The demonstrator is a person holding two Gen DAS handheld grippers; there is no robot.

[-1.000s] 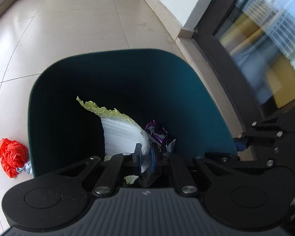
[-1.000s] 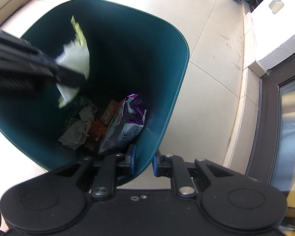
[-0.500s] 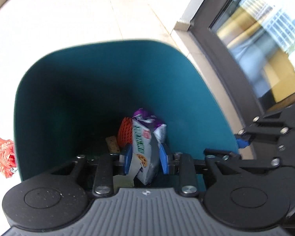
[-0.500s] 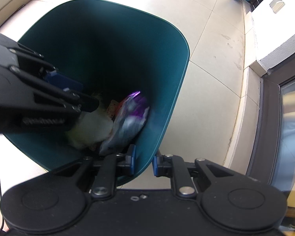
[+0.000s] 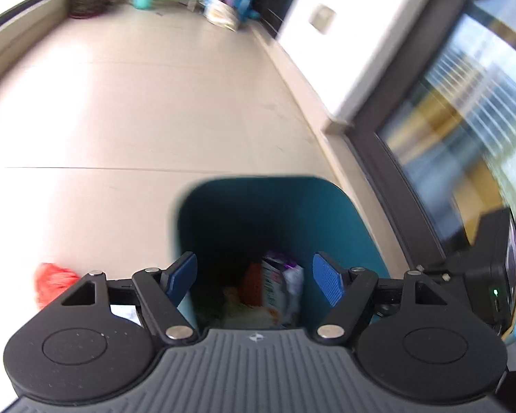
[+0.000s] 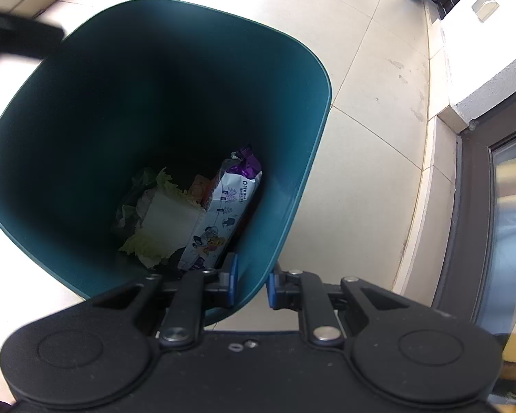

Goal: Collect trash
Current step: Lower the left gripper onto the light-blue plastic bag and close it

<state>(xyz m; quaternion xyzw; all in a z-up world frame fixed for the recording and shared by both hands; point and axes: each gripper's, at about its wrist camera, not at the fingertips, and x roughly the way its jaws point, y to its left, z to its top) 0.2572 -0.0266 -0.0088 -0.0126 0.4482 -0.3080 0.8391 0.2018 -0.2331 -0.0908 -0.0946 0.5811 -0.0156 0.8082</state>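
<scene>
Now the cabbage leaf (image 6: pixel 165 222) lies inside the teal bin (image 6: pixel 292 110), beside a snack packet (image 6: pixel 228 206). Next is the red wrapper (image 5: pixel 53 282) on the floor, left of the bin: bring the left tool (image 5: pixel 254 280) (empty, fingers spread wide) low over it, while the right tool (image 6: pixel 251 284) pinches the bin's near rim steady.

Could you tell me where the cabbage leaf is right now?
In the right wrist view, the cabbage leaf lies at the bottom of the teal bin, just left of the purple-and-white snack bag.
</scene>
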